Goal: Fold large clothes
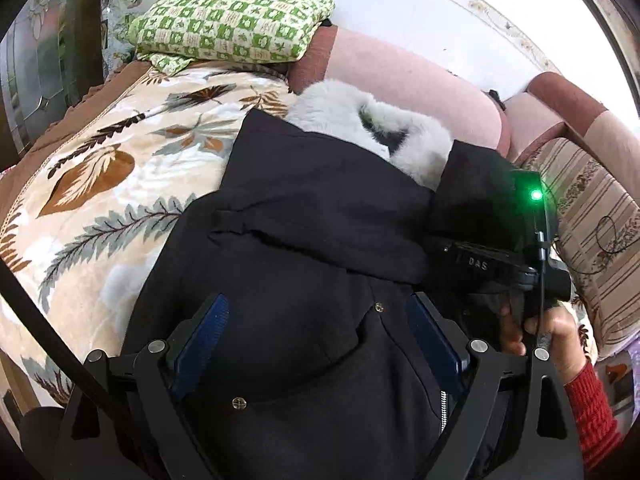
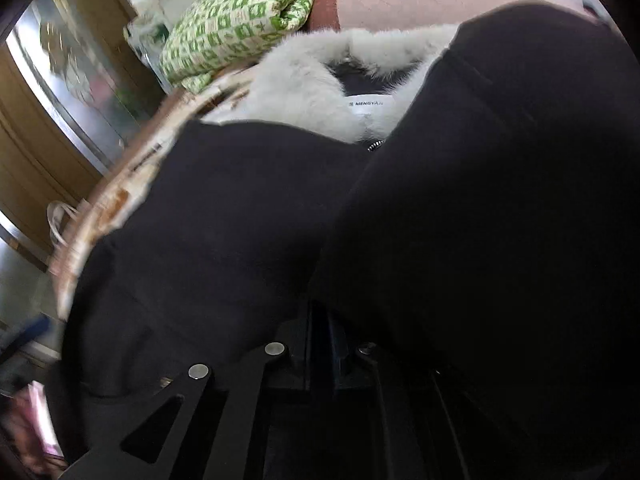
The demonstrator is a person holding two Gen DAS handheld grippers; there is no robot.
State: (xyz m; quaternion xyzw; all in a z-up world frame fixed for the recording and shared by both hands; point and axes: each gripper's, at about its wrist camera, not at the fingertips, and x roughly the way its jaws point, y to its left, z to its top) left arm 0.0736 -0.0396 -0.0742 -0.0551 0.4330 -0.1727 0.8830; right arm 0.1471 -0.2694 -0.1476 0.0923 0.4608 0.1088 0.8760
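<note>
We had the bulky black padded coat with a pale grey fur collar (image 1: pixel 304 216) spread on the leaf-patterned fleece blanket (image 1: pixel 100 184) covering the sofa, directly beneath and ahead of our left hand-held gripper (image 1: pixel 316 344), whose blue-padded jaws stood wide over the front panel, gripping nothing. Our right hand-held gripper (image 2: pixel 320 344) had its jaws pinched nearly together on a black sleeve or side fold of the coat, which draped over its front. We judged the coat heavy, thick and soft, likely to slump and spring back from a fold, so a hem or seam edge seemed a better hold than the slick face or the fluffy collar. Beyond the left gripper lay a green-and-cream checked folded quilt (image 1: pixel 236 16) and the pink sofa back (image 1: pixel 400 72), both limiting room; to its right a striped cushion (image 1: pixel 592 232) crowded the edge.
</note>
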